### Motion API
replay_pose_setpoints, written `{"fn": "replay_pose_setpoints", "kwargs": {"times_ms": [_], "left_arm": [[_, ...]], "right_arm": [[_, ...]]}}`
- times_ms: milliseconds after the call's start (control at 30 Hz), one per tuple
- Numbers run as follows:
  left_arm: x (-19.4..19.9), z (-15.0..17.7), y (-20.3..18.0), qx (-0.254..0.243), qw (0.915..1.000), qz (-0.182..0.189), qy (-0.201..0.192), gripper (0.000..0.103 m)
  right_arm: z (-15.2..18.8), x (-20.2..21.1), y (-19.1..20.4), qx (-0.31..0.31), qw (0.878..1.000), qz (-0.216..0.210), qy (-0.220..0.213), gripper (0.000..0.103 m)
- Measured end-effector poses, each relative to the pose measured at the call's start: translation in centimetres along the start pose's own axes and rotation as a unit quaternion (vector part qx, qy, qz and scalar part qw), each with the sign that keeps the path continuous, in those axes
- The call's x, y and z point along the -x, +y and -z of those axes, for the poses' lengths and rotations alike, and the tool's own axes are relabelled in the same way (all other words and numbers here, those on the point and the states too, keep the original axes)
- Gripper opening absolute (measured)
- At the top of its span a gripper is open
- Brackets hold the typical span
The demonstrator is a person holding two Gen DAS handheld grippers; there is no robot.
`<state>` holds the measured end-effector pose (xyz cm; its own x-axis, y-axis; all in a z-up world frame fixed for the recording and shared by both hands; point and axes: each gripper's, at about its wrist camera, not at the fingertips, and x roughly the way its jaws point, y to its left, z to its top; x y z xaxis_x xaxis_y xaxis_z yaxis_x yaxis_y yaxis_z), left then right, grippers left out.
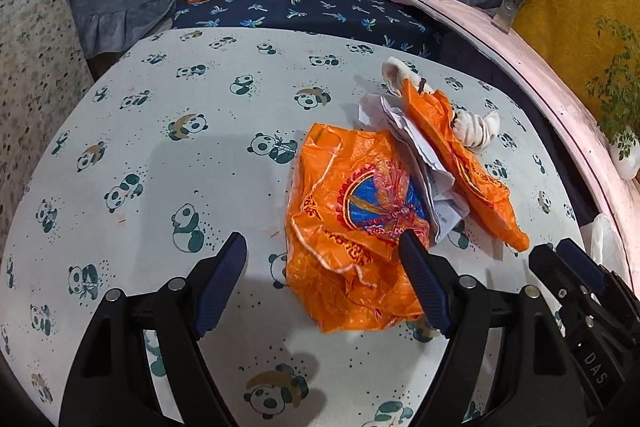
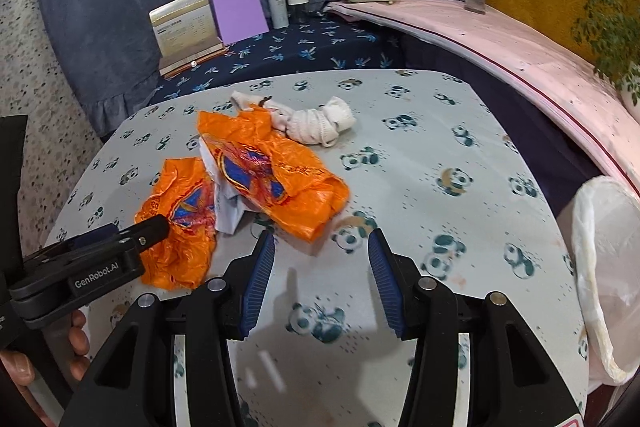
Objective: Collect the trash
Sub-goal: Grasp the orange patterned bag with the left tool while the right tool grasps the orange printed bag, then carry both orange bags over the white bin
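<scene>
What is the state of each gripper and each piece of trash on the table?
left gripper: open, one finger over the near bag
right gripper: open, holding nothing
near orange bag: crumpled, lying flat
far orange bag: crumpled, over the paper
white paper: crumpled, between the bags
white cloth: knotted, lying loose

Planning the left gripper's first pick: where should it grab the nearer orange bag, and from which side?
Grip the puffed, crumpled near end of the nearer orange bag, coming from the front edge. That fold stands up off the table, while the far end lies flat against the crumpled paper. The left gripper is open beside it.
</scene>
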<state>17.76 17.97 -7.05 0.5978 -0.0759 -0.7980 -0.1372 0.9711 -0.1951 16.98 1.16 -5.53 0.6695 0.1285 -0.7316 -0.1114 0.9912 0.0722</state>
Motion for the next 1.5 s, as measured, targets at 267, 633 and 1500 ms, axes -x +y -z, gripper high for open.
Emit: {"fn": "replay_pose_setpoints", "kwargs": {"times_ms": [267, 633, 1500], "left_arm": [[-1.4, -0.5, -0.2, 0.005, 0.9994, 0.028, 0.018, 0.059], [-1.1, -0.4, -0.6, -0.004, 0.999, 0.042, 0.013, 0.029], [6.7, 2.8, -10.1, -0.103, 0.9902, 0.089, -0.031, 0.008]], "right_arm": [[-0.9, -2.2, 1.9, 0.023, 1.0, -0.011, 0.008, 0.04], [-0.6, -3.2, 1.7, 0.019, 0.999, -0.028, 0.017, 0.005], [0.5, 8.8, -6.8, -0.073, 0.994, -0.006, -0.078, 0.002]]}}
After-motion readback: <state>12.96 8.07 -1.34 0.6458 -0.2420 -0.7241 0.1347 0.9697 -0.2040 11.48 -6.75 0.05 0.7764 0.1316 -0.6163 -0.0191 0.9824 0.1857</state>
